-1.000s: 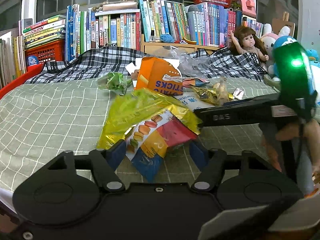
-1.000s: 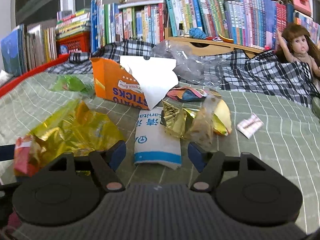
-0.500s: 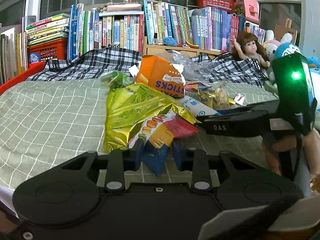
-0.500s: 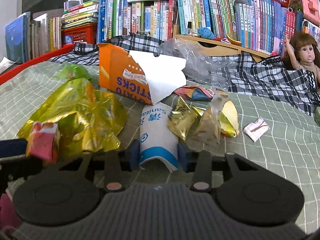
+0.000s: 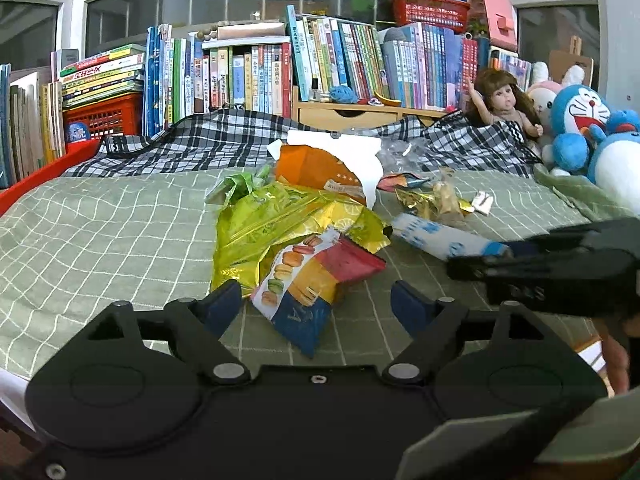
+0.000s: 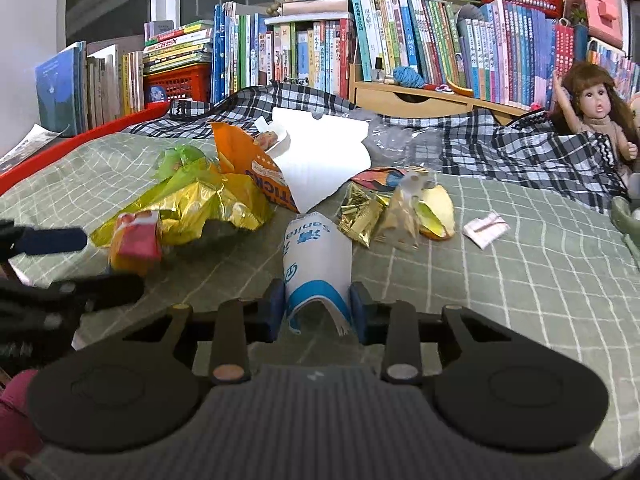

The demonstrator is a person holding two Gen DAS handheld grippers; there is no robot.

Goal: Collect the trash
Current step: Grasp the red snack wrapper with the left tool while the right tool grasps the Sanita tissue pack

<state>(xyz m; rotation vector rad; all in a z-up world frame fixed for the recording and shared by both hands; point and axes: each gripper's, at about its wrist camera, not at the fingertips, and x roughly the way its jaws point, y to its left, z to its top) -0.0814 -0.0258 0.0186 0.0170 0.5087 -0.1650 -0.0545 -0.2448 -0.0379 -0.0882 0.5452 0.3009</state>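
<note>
My left gripper (image 5: 316, 300) is opening wide. The macaron snack wrapper (image 5: 316, 276) lies loose between its blue fingers on the green checked bedspread (image 5: 100, 240), and the pads do not press it. A crumpled yellow-green foil bag (image 5: 280, 224) sits just behind that wrapper. My right gripper (image 6: 318, 308) is shut on the near end of a white-and-blue packet (image 6: 316, 256). From the left wrist view that packet (image 5: 436, 240) sticks out of the black right tool at the right edge. Gold wrappers (image 6: 384, 216) lie right of the packet.
An orange sticks box (image 6: 248, 160) with white paper (image 6: 320, 160) stands behind the pile, with clear plastic (image 6: 400, 144) beyond. A small white wrapper (image 6: 486, 228) lies to the right. Books, a doll (image 6: 596, 112) and plush toys (image 5: 580, 128) line the back and right.
The left jaws pinched the macaron wrapper half a second ago and now stand wide apart around it. The right jaws closed on the white-and-blue packet and moved with it.
</note>
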